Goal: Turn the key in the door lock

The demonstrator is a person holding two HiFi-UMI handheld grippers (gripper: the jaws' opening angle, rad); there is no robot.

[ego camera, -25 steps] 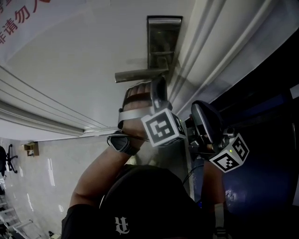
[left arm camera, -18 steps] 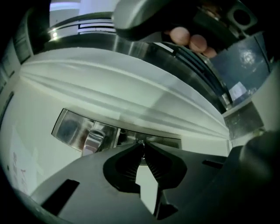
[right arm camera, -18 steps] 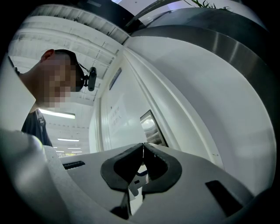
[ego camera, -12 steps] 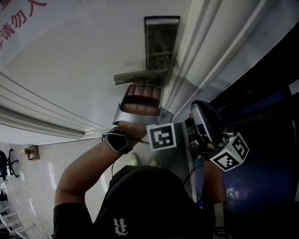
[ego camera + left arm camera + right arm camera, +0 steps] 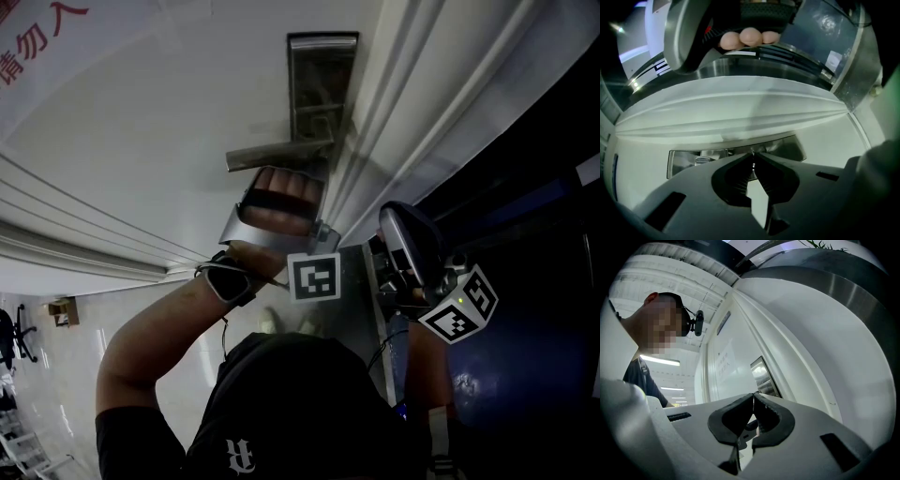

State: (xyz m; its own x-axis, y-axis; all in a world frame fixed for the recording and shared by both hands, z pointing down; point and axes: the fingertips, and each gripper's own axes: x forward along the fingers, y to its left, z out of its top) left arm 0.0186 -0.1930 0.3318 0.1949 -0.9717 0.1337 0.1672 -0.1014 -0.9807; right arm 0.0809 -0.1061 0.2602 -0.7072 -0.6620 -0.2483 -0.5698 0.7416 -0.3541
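Observation:
A steel lock plate with a lever handle sits on the white door. My left gripper is just below the handle, against the plate. Its jaws have just been closing, and a thin sliver of metal, the key, shows between the tips. In the head view my hand and the marker cube hide those jaws. My right gripper is shut with nothing in it, to the right by the door's edge, and faces the lock plate from a distance.
Ridged white door-frame mouldings run beside the lock. A dark opening lies to the right. A sign with red letters is on the door at upper left. Tiled floor and a chair show at lower left.
My left hand has rolled about its own line, so the marker cube now faces the camera squarely, and the elbow has swung out to the left. The right gripper has not moved.

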